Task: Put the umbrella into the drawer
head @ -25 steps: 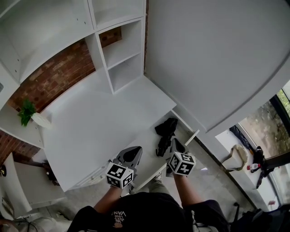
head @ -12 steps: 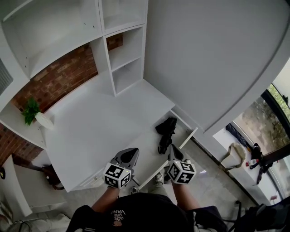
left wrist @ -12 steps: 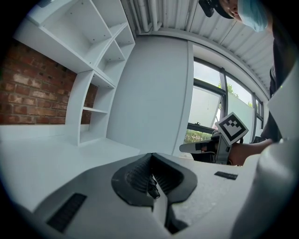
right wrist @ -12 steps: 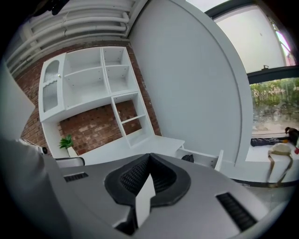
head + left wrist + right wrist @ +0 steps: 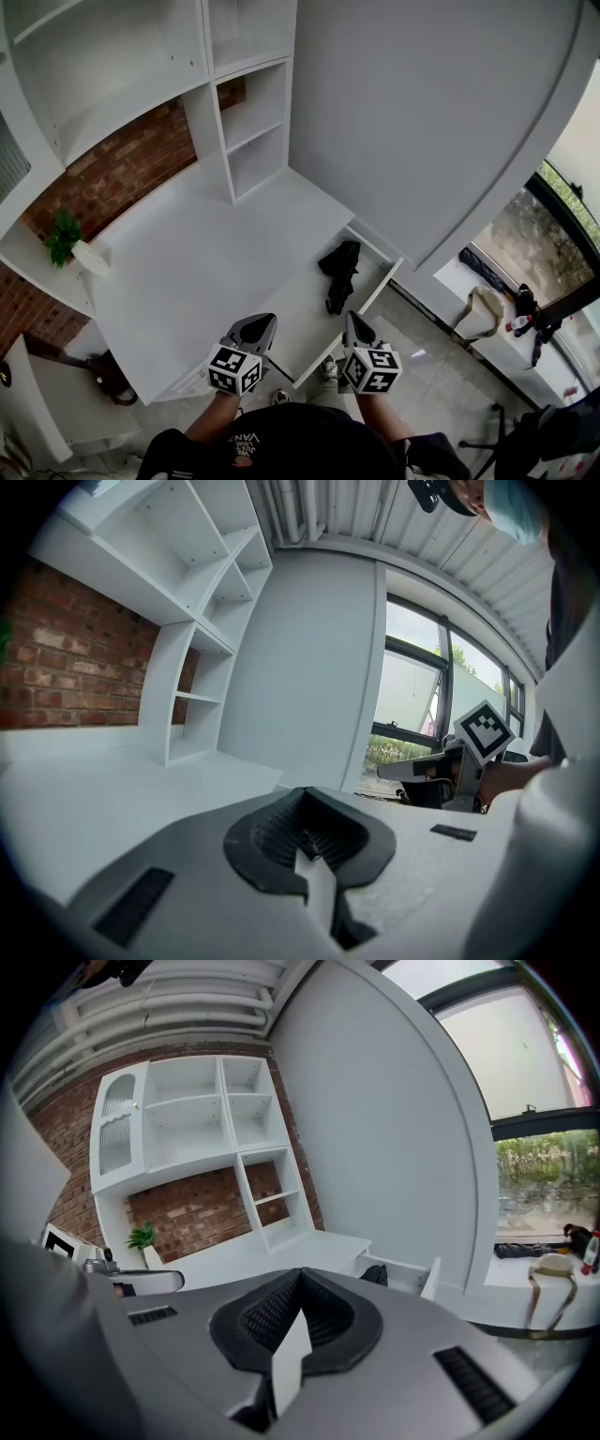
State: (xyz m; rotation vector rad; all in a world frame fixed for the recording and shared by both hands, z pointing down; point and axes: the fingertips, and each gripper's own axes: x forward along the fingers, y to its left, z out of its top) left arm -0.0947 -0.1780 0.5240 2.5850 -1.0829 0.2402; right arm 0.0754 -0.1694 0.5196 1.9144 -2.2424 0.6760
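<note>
Right hand-held gripper [image 5: 349, 321] backed off drawer [image 5: 382, 284] rim — umbrella [image 5: 339, 272] inside.

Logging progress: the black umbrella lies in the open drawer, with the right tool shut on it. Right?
Not quite: the umbrella does lie in the open drawer, but the right tool is shut on nothing, as the right gripper view shows.
</note>
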